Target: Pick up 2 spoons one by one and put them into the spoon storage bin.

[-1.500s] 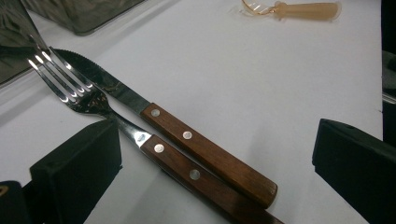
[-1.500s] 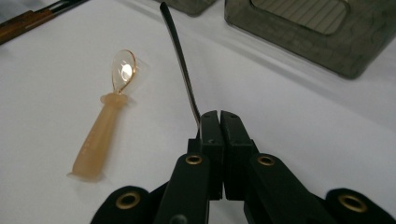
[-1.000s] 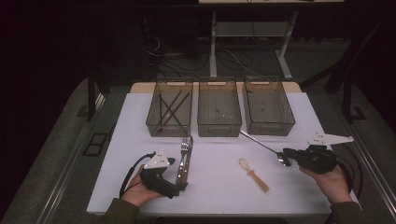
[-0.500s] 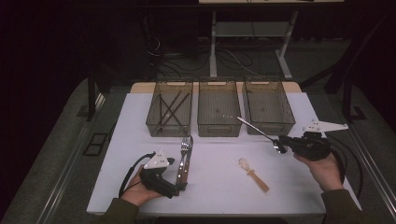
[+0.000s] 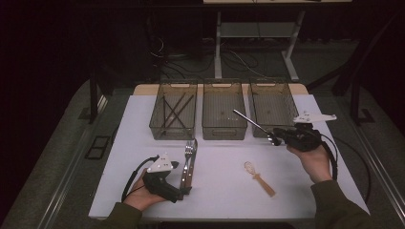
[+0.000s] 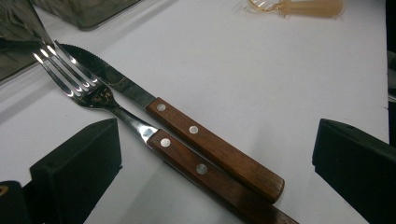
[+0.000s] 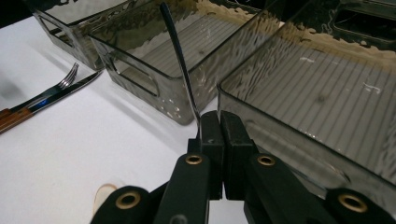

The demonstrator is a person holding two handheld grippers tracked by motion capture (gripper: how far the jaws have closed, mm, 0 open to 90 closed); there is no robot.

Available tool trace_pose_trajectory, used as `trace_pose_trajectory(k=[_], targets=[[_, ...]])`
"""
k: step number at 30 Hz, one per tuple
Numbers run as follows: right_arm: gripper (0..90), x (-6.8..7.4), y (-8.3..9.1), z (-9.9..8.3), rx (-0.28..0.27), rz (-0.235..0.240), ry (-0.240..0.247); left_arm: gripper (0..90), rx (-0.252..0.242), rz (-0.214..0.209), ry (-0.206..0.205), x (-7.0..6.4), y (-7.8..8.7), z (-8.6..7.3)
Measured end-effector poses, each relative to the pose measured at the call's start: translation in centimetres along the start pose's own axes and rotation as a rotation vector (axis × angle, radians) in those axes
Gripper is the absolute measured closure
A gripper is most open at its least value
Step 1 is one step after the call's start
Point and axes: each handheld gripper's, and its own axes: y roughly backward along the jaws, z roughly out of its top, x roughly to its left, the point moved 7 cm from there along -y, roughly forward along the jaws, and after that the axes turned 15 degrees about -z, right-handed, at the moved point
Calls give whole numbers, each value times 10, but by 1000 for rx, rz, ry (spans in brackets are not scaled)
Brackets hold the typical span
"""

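Right gripper (image 7: 212, 135), jaws pinching a metal utensil (image 7: 180, 60), is carrying it toward the middle bin (image 5: 224, 107); left gripper (image 6: 215, 154), jaws spread, is flanking fork (image 6: 88, 93) and knife (image 6: 187, 133), while the wooden spoon (image 5: 259, 178) is waiting unsorted.

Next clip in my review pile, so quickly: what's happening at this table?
A person is sorting cutlery into three bins. The right tool is shut on a thin metal utensil, held in the air and pointing toward the middle bin; which end it grips is unclear. The left tool rests open around the wooden handles of a fork and knife on the table. A small wooden spoon lies loose nearby. The left bin holds dark sticks.
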Motion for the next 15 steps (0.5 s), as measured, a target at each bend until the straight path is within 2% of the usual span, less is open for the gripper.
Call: trace_pose_trajectory(k=[5,15], targets=[[891,6,-12,11,1,-30,-1,2,1,-3,2,-1,0,0],[891,15,-38,41,2,-57,-6,2,2,-13,-10,-1,0,0]])
